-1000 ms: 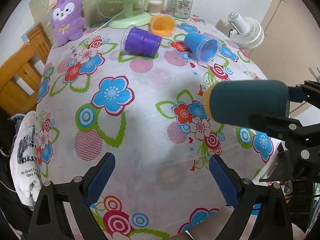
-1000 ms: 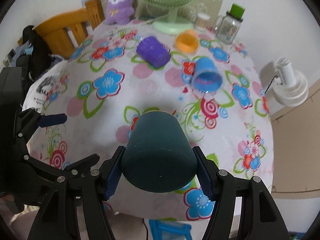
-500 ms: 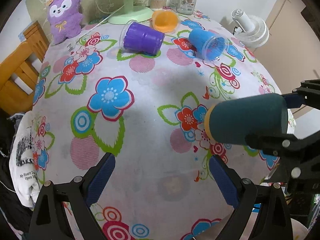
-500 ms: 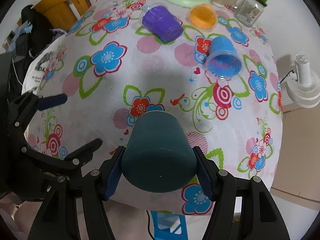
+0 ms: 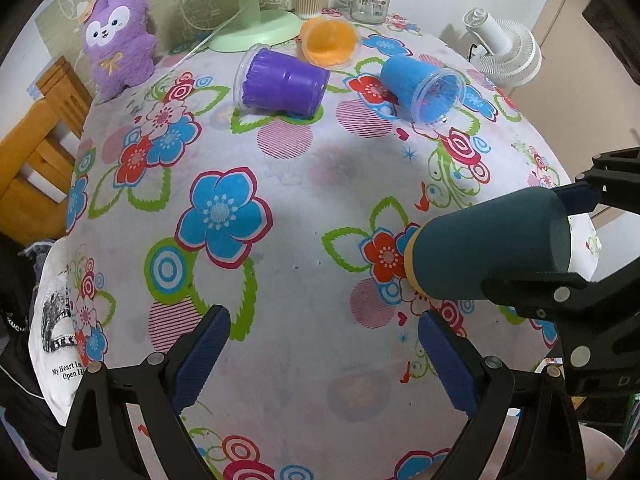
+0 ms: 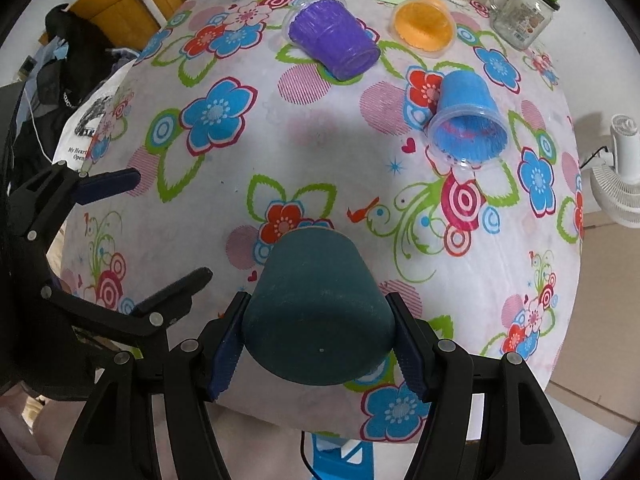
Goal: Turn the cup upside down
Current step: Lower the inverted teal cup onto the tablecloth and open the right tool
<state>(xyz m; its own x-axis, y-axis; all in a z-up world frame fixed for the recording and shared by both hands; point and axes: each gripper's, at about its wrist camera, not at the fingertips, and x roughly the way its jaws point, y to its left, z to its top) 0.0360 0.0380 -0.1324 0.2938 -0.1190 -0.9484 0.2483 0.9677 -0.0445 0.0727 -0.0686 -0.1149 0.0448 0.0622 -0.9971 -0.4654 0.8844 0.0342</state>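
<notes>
Right gripper (image 6: 318, 344) is clamped on the dark teal cup (image 6: 314, 312) near its base, mouth angled down above the tablecloth (image 6: 320, 152); judged light, rigid and matte; left gripper (image 5: 324, 354) is held wide, empty.

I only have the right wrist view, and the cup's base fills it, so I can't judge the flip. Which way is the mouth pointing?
Observer: In the left wrist view the dark teal cup lies close to horizontal in the right hand-held gripper. Its mouth points toward the middle of the table, tipped slightly down.
Operator: Is the other gripper in the way of turning it over?
Observer: The left hand-held gripper is open with only the flowered tablecloth between its fingers. The cup sits off to its right, outside that gap.
</notes>
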